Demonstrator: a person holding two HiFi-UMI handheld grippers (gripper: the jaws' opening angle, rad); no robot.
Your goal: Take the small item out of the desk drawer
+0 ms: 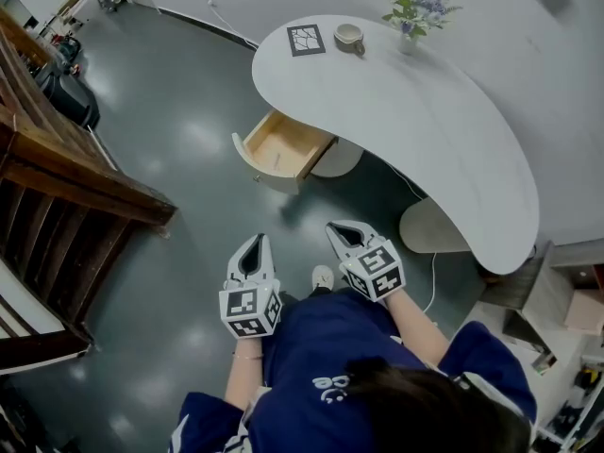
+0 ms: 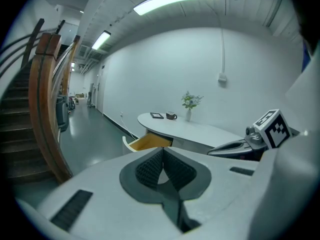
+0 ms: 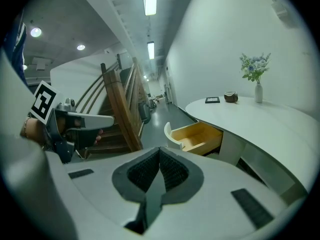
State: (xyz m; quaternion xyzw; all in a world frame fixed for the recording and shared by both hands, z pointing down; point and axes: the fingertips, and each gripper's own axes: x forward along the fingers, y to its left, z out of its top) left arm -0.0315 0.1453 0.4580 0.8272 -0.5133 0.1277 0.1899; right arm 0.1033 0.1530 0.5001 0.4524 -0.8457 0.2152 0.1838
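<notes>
Two grippers are hanging low in front of the person: the left gripper [image 1: 253, 243] and the right gripper [image 1: 344, 229], each with its ribbed dark pads pressing together on nothing. One white desk [image 1: 444, 130], smooth and curved like a bean, is standing well apart from them. Its one drawer [image 1: 283, 144] is hanging open and showing pale wood inside; the small item is too small to make out there. One round cup [image 1: 349, 36], one vase [image 1: 407, 41] and one square black-and-white tile [image 1: 306, 40] are resting on the desk.
</notes>
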